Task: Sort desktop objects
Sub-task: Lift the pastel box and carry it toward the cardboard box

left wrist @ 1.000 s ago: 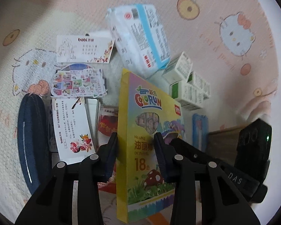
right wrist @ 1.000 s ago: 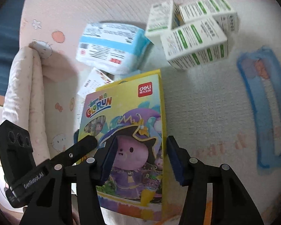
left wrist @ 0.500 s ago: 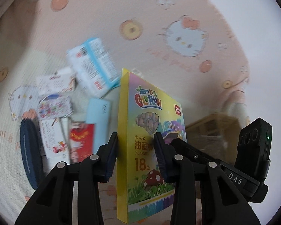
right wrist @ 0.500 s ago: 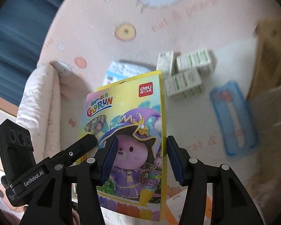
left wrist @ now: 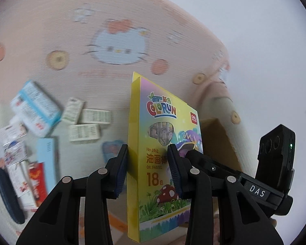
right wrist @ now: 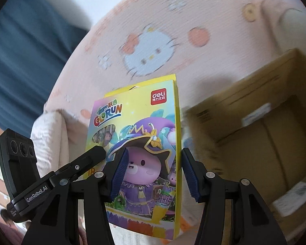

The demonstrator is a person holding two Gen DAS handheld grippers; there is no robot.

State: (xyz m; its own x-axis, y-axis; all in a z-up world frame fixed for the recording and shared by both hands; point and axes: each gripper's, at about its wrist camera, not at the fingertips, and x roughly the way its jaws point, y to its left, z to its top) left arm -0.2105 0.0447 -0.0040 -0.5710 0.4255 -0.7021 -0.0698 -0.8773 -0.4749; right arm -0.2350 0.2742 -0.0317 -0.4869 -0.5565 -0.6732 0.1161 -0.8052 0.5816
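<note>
Black left gripper (left wrist: 148,159) is clenched on the flat yellow cardboard oil-pastel box (left wrist: 163,110). One blue pad sits on the narrow yellow side, the other on the printed face. The black right gripper (right wrist: 155,159) is clamped on the same box from the other side. Its left pad lies over the face and its right pad is at the box's outer edge, and that outer contact looks thin.

The box is upright, in the air and clear of the pink cat-print bed sheet (left wrist: 51,20), with both grippers carrying it.

Risks, as judged from here:
- Two grips on one thin carton: if the hands drift apart or roll differently, the card twists or creases, or one pad lets go.
- The edge-on contact of the right gripper could slip, and the box would then pivot in the left gripper's grip.
- The open brown cardboard carton (right wrist: 265,122), to the right in the right wrist view, is the likely destination. Held upright, the tall box could catch the carton's rim or flap on the way in.
- If one side releases before the other, the box swings or drops.
- A drop short of the carton could land on the sheet below or among the things lying there, the three small white-and-green cartons (left wrist: 84,131) and the blue-and-white soft pack (left wrist: 35,108), and scatter them.

The background is smeared, so clearance to the carton rim can't be read.
</note>
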